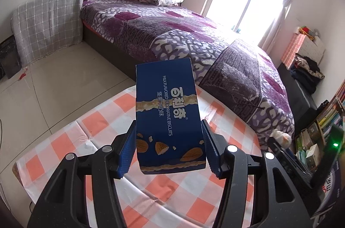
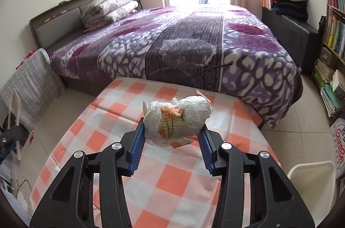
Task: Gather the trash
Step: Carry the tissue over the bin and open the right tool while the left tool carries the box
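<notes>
In the left wrist view my left gripper (image 1: pixel 169 142) is shut on a blue biscuit box (image 1: pixel 168 111) with almond pictures and white lettering. It holds the box above the orange-and-white checked table (image 1: pixel 103 120). In the right wrist view my right gripper (image 2: pixel 172 133) is shut on a crumpled white plastic wrapper (image 2: pixel 176 118) with orange print, held just above the same checked table (image 2: pixel 172 174). The right gripper and wrapper also show at the right edge of the left wrist view (image 1: pixel 282 137).
A bed with a purple patterned blanket (image 2: pixel 183 42) stands just beyond the table's far edge. A white bin (image 2: pixel 312 185) sits on the floor right of the table. A bookshelf (image 2: pixel 334 34) lines the right wall. A cloth-covered object (image 1: pixel 47 23) stands left of the bed.
</notes>
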### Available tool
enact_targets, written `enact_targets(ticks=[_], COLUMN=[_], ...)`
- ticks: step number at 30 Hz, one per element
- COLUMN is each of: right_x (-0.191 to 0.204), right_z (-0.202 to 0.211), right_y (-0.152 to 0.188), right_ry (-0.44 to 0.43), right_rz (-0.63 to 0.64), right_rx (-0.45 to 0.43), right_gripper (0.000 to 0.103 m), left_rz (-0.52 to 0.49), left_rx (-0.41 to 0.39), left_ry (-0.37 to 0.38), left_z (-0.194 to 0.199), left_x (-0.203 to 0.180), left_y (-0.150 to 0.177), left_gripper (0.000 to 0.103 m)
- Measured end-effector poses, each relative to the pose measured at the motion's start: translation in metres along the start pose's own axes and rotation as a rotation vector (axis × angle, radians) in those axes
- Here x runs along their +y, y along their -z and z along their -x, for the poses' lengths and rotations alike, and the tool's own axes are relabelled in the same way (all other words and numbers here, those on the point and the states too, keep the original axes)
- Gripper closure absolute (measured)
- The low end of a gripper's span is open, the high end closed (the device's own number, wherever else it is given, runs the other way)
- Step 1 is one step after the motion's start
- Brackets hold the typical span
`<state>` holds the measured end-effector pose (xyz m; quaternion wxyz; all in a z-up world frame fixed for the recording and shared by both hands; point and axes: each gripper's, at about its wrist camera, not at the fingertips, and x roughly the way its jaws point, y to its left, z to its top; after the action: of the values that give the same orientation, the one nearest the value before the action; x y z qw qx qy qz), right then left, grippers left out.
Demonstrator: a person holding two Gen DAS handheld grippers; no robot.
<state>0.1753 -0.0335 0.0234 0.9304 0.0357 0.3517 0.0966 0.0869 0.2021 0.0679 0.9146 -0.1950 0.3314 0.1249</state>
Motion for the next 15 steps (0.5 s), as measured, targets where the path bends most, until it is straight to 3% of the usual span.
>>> enact_targets(ticks=[15], right_x=[-0.071], right_z=[0.055], right_y=[0.047], right_ry=[0.031], right_rz=[-0.109], right_rx=[0.067], right_gripper=[0.058], left_rz=[-0.129], left_rx=[0.074], left_ry=[0.033], left_z=[-0.013], left_x=[-0.05], left_y=[0.039], left_gripper=[0.047])
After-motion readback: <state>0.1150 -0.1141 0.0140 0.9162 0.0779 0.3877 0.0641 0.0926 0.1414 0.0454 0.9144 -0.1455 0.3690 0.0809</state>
